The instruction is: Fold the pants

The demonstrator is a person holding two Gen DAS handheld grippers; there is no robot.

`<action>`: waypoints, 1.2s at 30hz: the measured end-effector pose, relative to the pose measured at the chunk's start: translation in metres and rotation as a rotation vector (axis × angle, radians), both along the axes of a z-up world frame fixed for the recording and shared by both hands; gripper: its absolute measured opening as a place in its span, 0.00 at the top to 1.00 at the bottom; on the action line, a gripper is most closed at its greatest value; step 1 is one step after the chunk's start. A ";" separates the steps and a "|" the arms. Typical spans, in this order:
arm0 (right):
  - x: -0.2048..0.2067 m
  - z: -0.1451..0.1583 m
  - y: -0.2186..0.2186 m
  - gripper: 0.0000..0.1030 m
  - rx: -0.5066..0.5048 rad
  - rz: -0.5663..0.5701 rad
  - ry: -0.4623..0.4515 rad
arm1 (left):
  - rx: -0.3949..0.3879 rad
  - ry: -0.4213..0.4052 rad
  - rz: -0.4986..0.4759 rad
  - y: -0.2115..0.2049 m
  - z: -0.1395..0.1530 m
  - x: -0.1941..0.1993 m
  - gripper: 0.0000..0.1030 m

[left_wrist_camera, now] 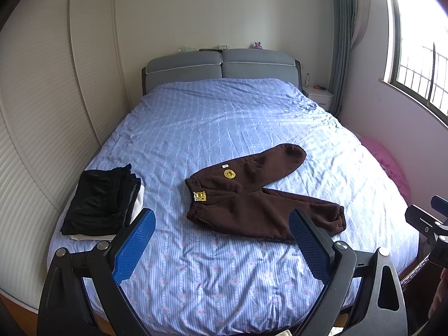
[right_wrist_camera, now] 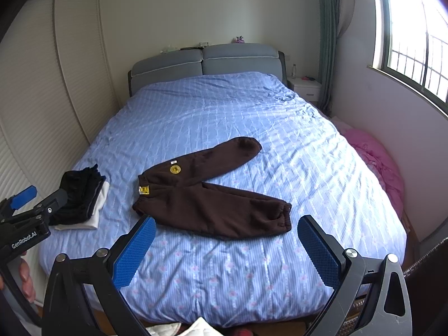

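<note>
Dark brown pants [left_wrist_camera: 260, 196] lie spread on the blue bed cover, waistband to the left with a yellow tag, legs splayed to the right in a V. They also show in the right wrist view [right_wrist_camera: 212, 193]. My left gripper [left_wrist_camera: 222, 240] is open and empty, held above the near part of the bed, just short of the pants. My right gripper [right_wrist_camera: 226, 249] is open and empty, also short of the pants, nearer the lower leg cuff [right_wrist_camera: 282, 215]. Each gripper shows at the edge of the other's view.
A stack of folded dark and white clothes [left_wrist_camera: 103, 201] lies on the bed's left side, also in the right wrist view [right_wrist_camera: 81, 198]. The bed cover [left_wrist_camera: 224, 117] stretches to a grey headboard [left_wrist_camera: 221, 67]. A pink bundle [right_wrist_camera: 375, 156] lies right of the bed. White wardrobe at left.
</note>
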State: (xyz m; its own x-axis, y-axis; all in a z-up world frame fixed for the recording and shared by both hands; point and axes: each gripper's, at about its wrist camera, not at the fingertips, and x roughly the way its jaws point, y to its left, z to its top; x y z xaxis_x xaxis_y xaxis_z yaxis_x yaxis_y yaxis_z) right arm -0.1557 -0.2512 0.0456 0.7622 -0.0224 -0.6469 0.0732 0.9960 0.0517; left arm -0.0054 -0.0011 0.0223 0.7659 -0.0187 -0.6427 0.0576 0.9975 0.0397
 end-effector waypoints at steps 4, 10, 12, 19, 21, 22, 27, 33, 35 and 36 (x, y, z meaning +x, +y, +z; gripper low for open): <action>0.007 -0.002 0.004 0.00 0.001 0.003 0.012 | 0.001 0.003 0.001 0.001 -0.003 0.002 0.06; 0.015 -0.007 0.006 0.00 0.007 0.003 0.035 | 0.004 0.021 0.002 0.005 -0.010 0.011 0.06; 0.020 -0.011 0.006 0.00 0.014 0.001 0.050 | 0.004 0.033 0.004 0.006 -0.015 0.016 0.06; 0.045 -0.037 0.000 0.00 0.018 -0.030 0.117 | 0.063 0.065 0.008 0.015 -0.043 0.043 0.06; 0.056 -0.053 -0.003 0.00 0.016 -0.048 0.151 | 0.085 0.079 -0.001 0.017 -0.058 0.058 0.06; 0.063 -0.064 -0.006 0.00 0.027 -0.059 0.169 | 0.088 0.085 -0.009 0.017 -0.065 0.064 0.06; 0.099 -0.118 -0.029 0.01 0.105 -0.139 0.250 | 0.081 0.188 -0.013 0.017 -0.116 0.108 0.06; 0.148 -0.196 -0.055 0.06 0.165 -0.226 0.370 | 0.057 0.336 0.038 0.017 -0.196 0.163 0.06; 0.163 -0.223 -0.061 0.07 0.167 -0.250 0.407 | 0.062 0.375 0.042 0.015 -0.221 0.178 0.06; 0.169 -0.233 -0.063 0.07 0.166 -0.256 0.420 | 0.067 0.401 0.050 0.013 -0.234 0.186 0.07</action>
State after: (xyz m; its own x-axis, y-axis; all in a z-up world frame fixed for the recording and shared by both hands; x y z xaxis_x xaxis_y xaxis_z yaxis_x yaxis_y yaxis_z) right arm 0.0132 -0.3146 -0.1870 0.4193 -0.0454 -0.9067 0.3615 0.9245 0.1209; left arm 0.1809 0.0120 -0.2116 0.4533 0.0641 -0.8891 0.0337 0.9955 0.0889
